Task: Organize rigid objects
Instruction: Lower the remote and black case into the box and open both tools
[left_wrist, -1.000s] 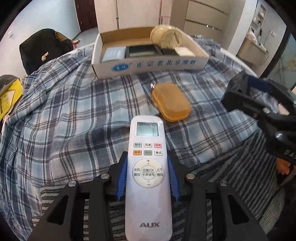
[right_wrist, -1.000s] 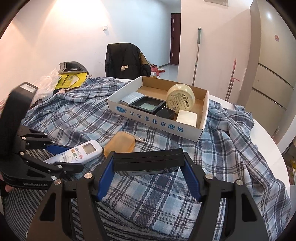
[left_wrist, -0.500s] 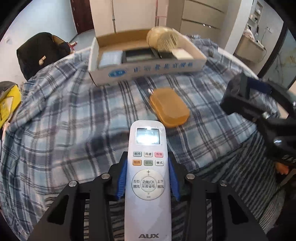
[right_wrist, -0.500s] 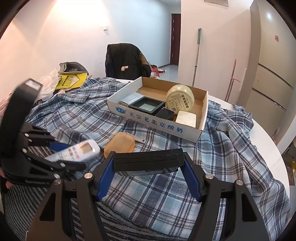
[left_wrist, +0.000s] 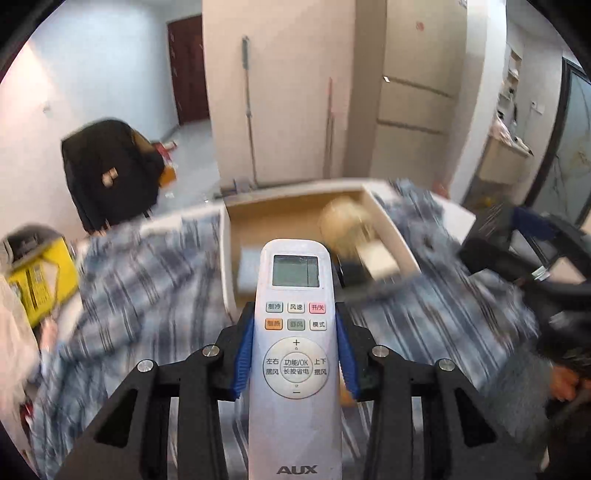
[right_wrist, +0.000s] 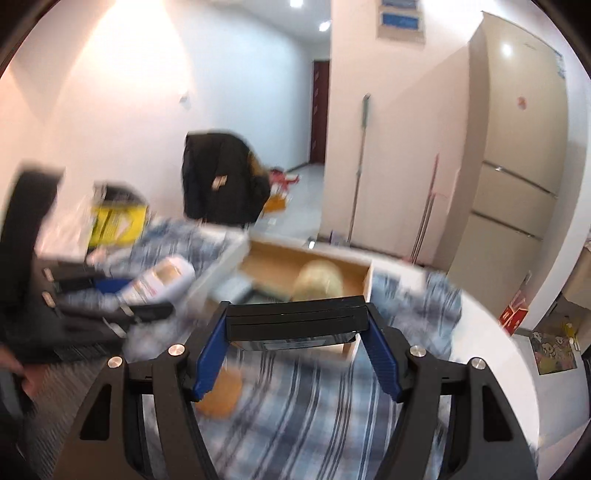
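My left gripper (left_wrist: 295, 354) is shut on a white AUX remote control (left_wrist: 295, 332), held lengthwise above the plaid cloth. Its screen end points at the open cardboard box (left_wrist: 291, 210). My right gripper (right_wrist: 295, 343) is shut on a flat black box (right_wrist: 295, 323), gripped across its width and lifted in front of the cardboard box (right_wrist: 306, 262). Inside that box lie a round cream tin (right_wrist: 319, 282) and some smaller items, blurred. An orange soap-like case (right_wrist: 221, 395) rests on the cloth below the right gripper. The left gripper with the remote (right_wrist: 162, 282) shows blurred in the right wrist view.
A blue plaid cloth (left_wrist: 147, 280) covers the round white table (right_wrist: 491, 343). A yellow package (left_wrist: 37, 284) and a plastic bag sit at the left edge. A chair with a black jacket (left_wrist: 110, 173) stands behind. Mops lean on the wall, and a fridge (right_wrist: 517, 147) stands at right.
Both grippers have risen and tilted up with their objects still held, so the box and cloth sit lower in view and more of the room shows. The scene is now motion-blurred.
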